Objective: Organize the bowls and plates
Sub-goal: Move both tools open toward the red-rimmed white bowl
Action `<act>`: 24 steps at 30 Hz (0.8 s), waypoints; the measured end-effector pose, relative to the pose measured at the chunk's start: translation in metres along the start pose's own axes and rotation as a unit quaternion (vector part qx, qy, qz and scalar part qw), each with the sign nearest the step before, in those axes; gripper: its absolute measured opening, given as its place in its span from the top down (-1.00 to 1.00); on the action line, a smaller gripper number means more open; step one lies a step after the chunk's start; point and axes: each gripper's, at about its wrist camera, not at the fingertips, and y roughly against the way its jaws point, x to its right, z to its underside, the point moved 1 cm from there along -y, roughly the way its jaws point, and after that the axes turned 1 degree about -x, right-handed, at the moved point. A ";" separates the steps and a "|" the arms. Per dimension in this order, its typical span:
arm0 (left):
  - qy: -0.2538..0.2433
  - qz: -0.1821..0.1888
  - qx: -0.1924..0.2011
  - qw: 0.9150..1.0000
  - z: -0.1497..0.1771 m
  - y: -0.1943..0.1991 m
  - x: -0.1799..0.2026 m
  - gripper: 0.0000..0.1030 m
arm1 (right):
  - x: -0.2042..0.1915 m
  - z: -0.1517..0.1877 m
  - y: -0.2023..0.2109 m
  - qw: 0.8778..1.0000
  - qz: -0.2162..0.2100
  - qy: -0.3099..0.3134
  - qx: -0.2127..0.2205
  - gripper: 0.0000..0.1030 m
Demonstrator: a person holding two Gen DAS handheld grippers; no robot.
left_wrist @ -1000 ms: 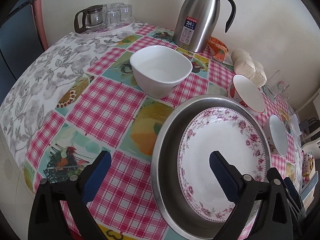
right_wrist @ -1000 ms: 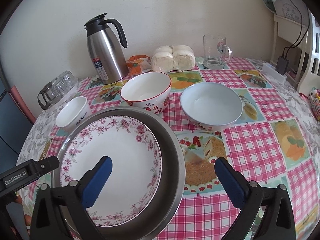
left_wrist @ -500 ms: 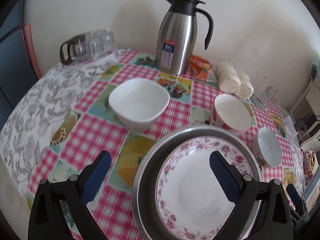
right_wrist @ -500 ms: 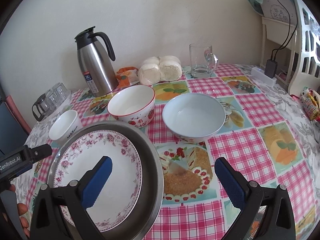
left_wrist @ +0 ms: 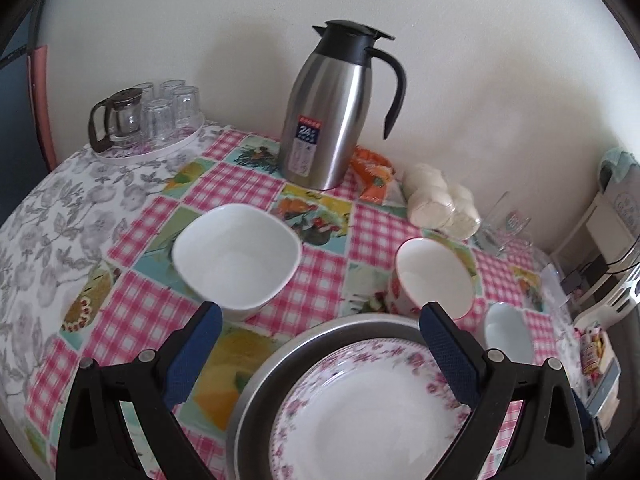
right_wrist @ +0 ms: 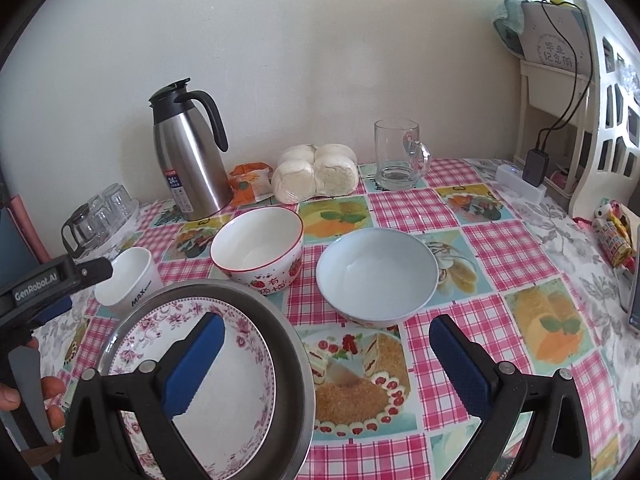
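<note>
Three bowls stand in the left wrist view: a square white bowl point(left_wrist: 237, 255) toward the table's left edge, a strawberry bowl point(left_wrist: 435, 280) and a pale blue bowl point(left_wrist: 509, 336) toward the right edge. Nearest, a floral plate point(left_wrist: 372, 412) lies inside a steel basin point(left_wrist: 256, 396). Bare checked table point(left_wrist: 132, 320) lies left of the basin. The left gripper point(left_wrist: 320, 356) hangs above with jaws spread, empty. A thermos point(left_wrist: 332, 112) near the far edge reads "24".

From the right wrist view, the right gripper point(right_wrist: 326, 360) is likewise released, over the gap between basin point(right_wrist: 296, 344) and blue bowl point(right_wrist: 378, 274). The square bowl point(right_wrist: 130, 280) reads "MAX"; the left gripper point(right_wrist: 48, 280) reads "GenRobot.AI".
</note>
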 end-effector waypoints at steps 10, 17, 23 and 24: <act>0.017 0.031 0.025 0.999 -0.020 -0.011 0.010 -0.93 | 0.019 -0.023 -0.012 1.000 0.008 -0.012 0.002 -1.00; 0.011 0.056 0.019 0.998 -0.031 -0.023 0.023 -0.93 | 0.031 -0.053 -0.022 1.000 0.009 -0.015 0.002 -1.00; 0.001 0.059 0.004 0.998 -0.033 -0.036 0.032 -0.93 | 0.027 -0.080 -0.037 0.999 -0.021 -0.023 -0.010 -1.00; 0.007 0.061 -0.004 0.998 -0.033 -0.039 0.032 -0.93 | 0.025 -0.083 -0.040 0.999 -0.024 -0.020 -0.013 -1.00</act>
